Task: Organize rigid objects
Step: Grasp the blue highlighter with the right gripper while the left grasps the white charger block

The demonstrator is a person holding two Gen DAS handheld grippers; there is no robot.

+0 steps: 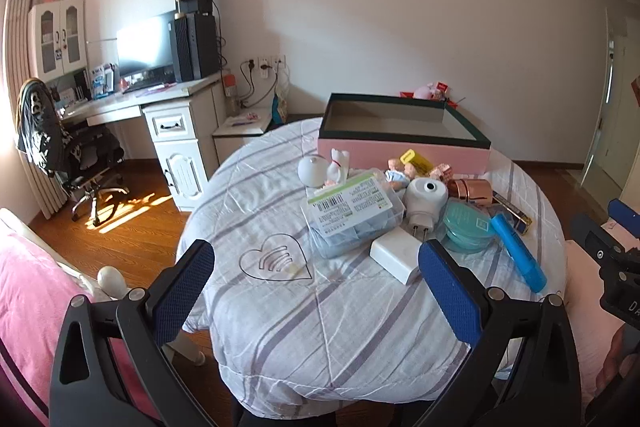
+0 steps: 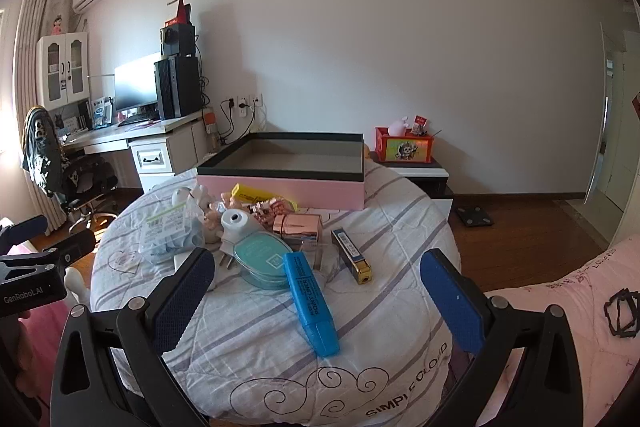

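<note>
Because nothing is sorted yet, I hold my left gripper (image 1: pixel 316 267) and right gripper (image 2: pixel 318 277) spread wide and empty above the quilt-covered round table (image 2: pixel 280 347). One pink box (image 2: pixel 280 187) sits empty at the far edge, seemingly the place for everything. Heaped just before it: one blue highlighter (image 2: pixel 310 303), one teal tin (image 2: pixel 262 259), one white plug (image 1: pixel 424 197), one white charger (image 1: pixel 396 255), one copper jar (image 2: pixel 298 227).

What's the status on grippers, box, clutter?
Left gripper and right gripper: open, empty. Pink box empty. Blue highlighter nearest the right gripper. Path unobstructed.
</note>
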